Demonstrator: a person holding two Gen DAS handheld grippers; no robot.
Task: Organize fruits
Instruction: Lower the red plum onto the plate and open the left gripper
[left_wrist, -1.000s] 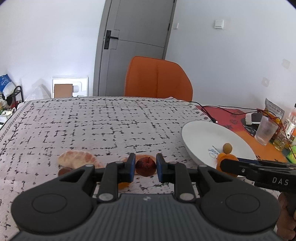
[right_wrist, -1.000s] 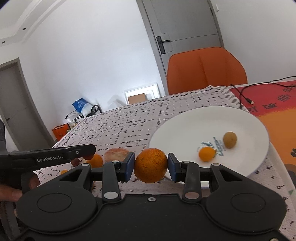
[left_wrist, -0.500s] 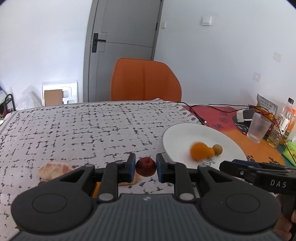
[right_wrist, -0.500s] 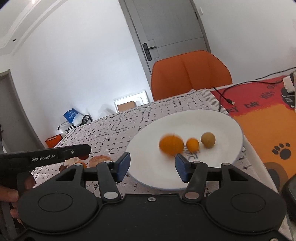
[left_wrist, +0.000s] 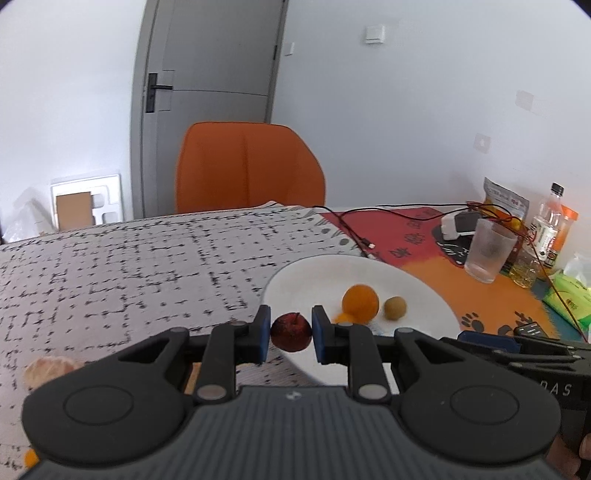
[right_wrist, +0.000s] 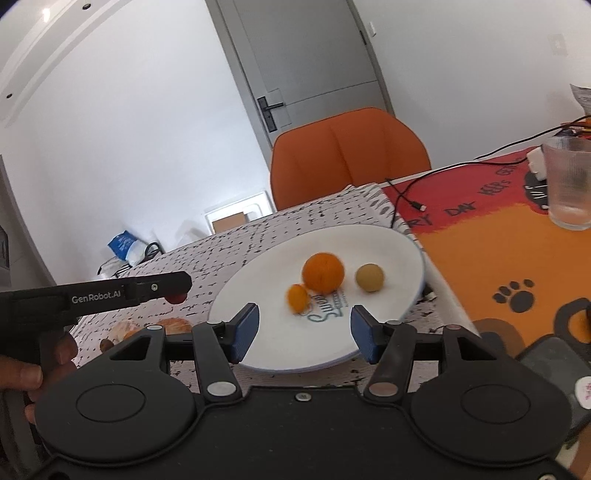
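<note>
The left gripper (left_wrist: 291, 334) pinches a small dark-red fruit (left_wrist: 291, 331) between its blue pads, held over the near rim of a white plate (left_wrist: 306, 280). The right gripper (right_wrist: 301, 330) hangs above the same plate's near edge with its jaws parted and nothing between them. A hand (right_wrist: 22, 373) grips the left tool's handle at the edge of the right wrist view.

On the plate lie a large orange (right_wrist: 323, 271), a smaller orange fruit (right_wrist: 297, 295) touching it on the near side, and a yellow-green round fruit (right_wrist: 369, 277) just beside it. In the left wrist view the large orange partly hides the small one.

Left of the plate, on the black-and-white tablecloth (left_wrist: 129, 266), pale peeled citrus pieces (left_wrist: 48, 369) sit partly hidden behind the gripper bodies.

Right of the plate, an orange mat with paw prints (right_wrist: 517, 258) carries a ribbed glass (right_wrist: 569, 181), with bottles (left_wrist: 546, 229) and a green packet (left_wrist: 569, 295) near it. A black cable (right_wrist: 413, 199) trails across the red part of the mat.

Beyond the table stand an orange chair (left_wrist: 247, 166) and a grey door (left_wrist: 207, 96).
</note>
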